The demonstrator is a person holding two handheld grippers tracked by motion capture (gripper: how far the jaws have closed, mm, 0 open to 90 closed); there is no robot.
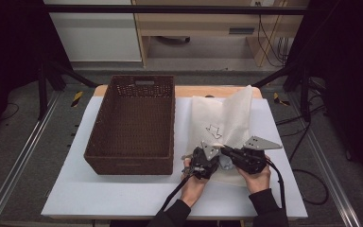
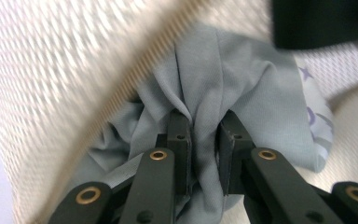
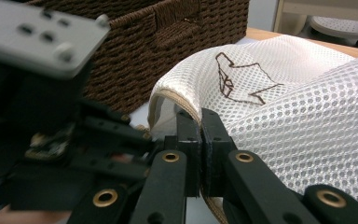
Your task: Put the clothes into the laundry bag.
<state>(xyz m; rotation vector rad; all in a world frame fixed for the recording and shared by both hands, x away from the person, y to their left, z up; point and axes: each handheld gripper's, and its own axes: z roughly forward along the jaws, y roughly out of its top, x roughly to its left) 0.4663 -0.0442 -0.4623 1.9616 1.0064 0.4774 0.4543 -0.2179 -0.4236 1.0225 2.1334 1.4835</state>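
Lower centre of the high view: two hands work at a white mesh laundry bag (image 1: 227,118) lying on the white bench (image 1: 123,194), just right of a brown wicker basket (image 1: 132,123). The left tool (image 2: 204,140) is pinching a bunched fold of grey cloth (image 2: 242,88) at the bag's mouth — its jaws stand either side of the gathered fabric, seen in the middle of the left gripper view. The right tool (image 3: 200,135) is pressed together on the bag's tan-edged rim (image 3: 186,109), holding that edge up. In the high view the two tools (image 1: 203,163) (image 1: 246,158) sit close side by side at the bag's near end, the bag's far flap raised — toward the upper right.
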